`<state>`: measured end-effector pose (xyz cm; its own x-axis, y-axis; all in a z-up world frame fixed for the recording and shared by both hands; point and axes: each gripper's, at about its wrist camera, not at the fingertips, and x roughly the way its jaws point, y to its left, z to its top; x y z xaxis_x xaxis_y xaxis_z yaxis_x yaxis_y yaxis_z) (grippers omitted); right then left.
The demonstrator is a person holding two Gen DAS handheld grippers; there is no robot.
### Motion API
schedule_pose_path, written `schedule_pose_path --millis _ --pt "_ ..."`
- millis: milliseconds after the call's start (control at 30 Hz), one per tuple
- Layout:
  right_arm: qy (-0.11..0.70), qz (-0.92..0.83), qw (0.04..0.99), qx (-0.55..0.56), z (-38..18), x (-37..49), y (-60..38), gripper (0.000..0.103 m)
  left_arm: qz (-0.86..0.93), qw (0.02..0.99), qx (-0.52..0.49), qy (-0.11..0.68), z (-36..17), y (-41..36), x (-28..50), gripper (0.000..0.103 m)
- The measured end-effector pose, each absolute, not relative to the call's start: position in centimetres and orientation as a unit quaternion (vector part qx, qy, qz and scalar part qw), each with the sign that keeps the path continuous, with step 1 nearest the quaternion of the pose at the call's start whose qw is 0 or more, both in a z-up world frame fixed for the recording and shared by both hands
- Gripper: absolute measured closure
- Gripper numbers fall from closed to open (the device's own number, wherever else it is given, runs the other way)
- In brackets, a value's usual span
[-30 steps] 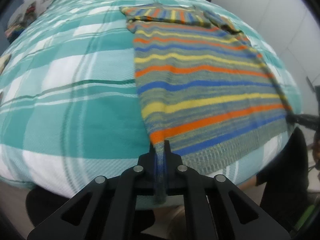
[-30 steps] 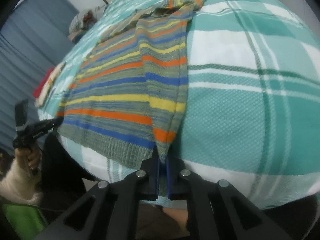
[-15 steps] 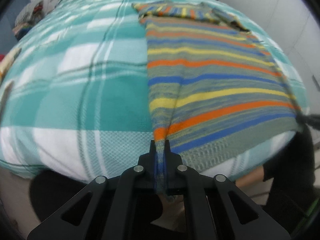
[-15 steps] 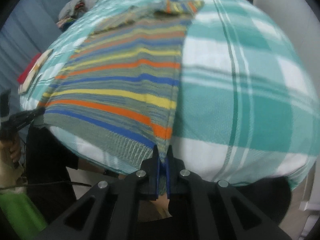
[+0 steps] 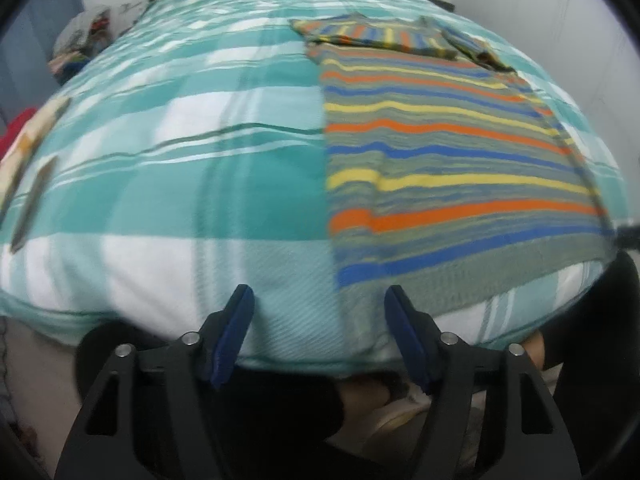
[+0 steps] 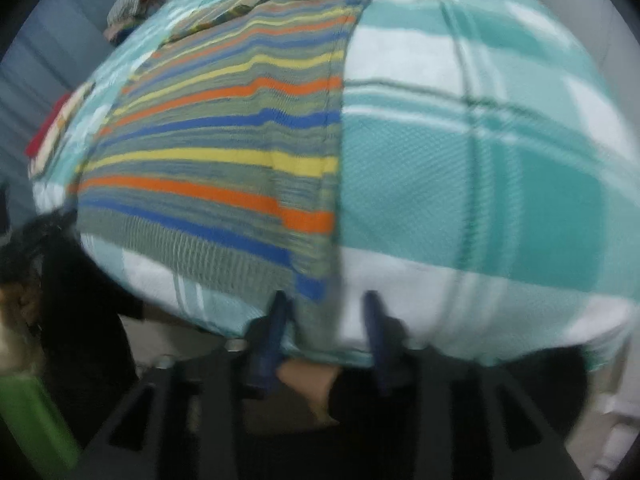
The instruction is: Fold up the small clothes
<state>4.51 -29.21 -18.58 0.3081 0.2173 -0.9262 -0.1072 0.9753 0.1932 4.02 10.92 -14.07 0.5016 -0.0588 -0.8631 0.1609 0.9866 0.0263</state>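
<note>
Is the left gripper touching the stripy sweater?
Apart. The left wrist view shows the left gripper with jaws opening, only bedspread between them; the sweater hem lies beyond them.

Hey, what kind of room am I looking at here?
Most likely a bedroom. A bed with a teal and white plaid cover fills the view, a striped sweater lies spread on it, and a heap of clothes sits by the far wall.

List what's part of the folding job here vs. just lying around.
Job:
- striped sweater, flat on the bed
- left gripper, jaws opening, nothing between them
- right gripper, jaws opening, sweater hem between them, unpinched

Lying about:
- plaid blanket underneath
- clothes pile beyond the bed
- red and cream items at the bed edge
</note>
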Motion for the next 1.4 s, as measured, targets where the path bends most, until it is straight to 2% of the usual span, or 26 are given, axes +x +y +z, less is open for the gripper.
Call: schedule_pose_path --millis 100,200,333,433,533,700,867,967,1033,1067,1200,1400 --pt "0.557 0.076 0.826 -0.044 -14.1 4.9 -30.1 0.059 -0.029 0.889 0.033 0.455 -11.3 12.7 3.7 0.033" --pt "0.486 0.072 0.858 -0.151 -8.1 7.6 -29.0 0.059 -0.016 0.914 0.012 0.406 -8.5 12.9 4.3 0.034" --pt "0.407 0.167 0.876 -0.199 -3.5 14.4 -24.4 0.059 -0.028 0.924 -0.022 0.38 -7.1 11.2 5.7 0.032" --pt "0.394 0.248 0.861 -0.206 -4.7 20.8 -20.7 0.06 -0.048 0.919 -0.051 0.389 -7.2 10.2 6.0 0.032" --pt "0.418 0.288 0.837 -0.203 -8.2 27.0 -18.2 0.068 -0.042 0.916 -0.049 0.396 -7.8 10.3 5.5 0.032" --pt "0.457 0.227 0.827 -0.236 -14.1 34.5 -18.2 0.078 -0.01 0.906 -0.059 0.419 -9.0 12.2 5.0 0.031" --pt "0.468 0.17 0.827 -0.262 -15.9 37.4 -18.9 0.077 0.009 0.891 -0.09 0.445 -10.9 14.0 5.1 0.031" --pt "0.479 0.164 0.824 -0.253 -16.3 37.9 -19.0 0.079 0.006 0.886 -0.095 0.453 -11.5 13.7 5.4 0.031" --pt "0.481 0.171 0.822 -0.252 -16.2 37.9 -18.8 0.095 0.003 0.886 -0.091 0.454 -11.4 13.4 5.5 0.031" --pt "0.48 0.163 0.825 -0.25 -15.9 37.9 -19.1 0.098 0.002 0.887 -0.088 0.454 -11.3 13.2 5.4 0.031" --pt "0.451 0.141 0.873 -0.122 -11.6 38.3 -24.0 0.099 0.008 0.892 -0.076 0.446 -10.8 13.4 4.9 0.031" --pt "0.394 0.017 0.918 0.044 -5.1 35.9 -40.7 0.099 0.017 0.887 -0.092 0.451 -11.4 14.5 5.1 0.031"
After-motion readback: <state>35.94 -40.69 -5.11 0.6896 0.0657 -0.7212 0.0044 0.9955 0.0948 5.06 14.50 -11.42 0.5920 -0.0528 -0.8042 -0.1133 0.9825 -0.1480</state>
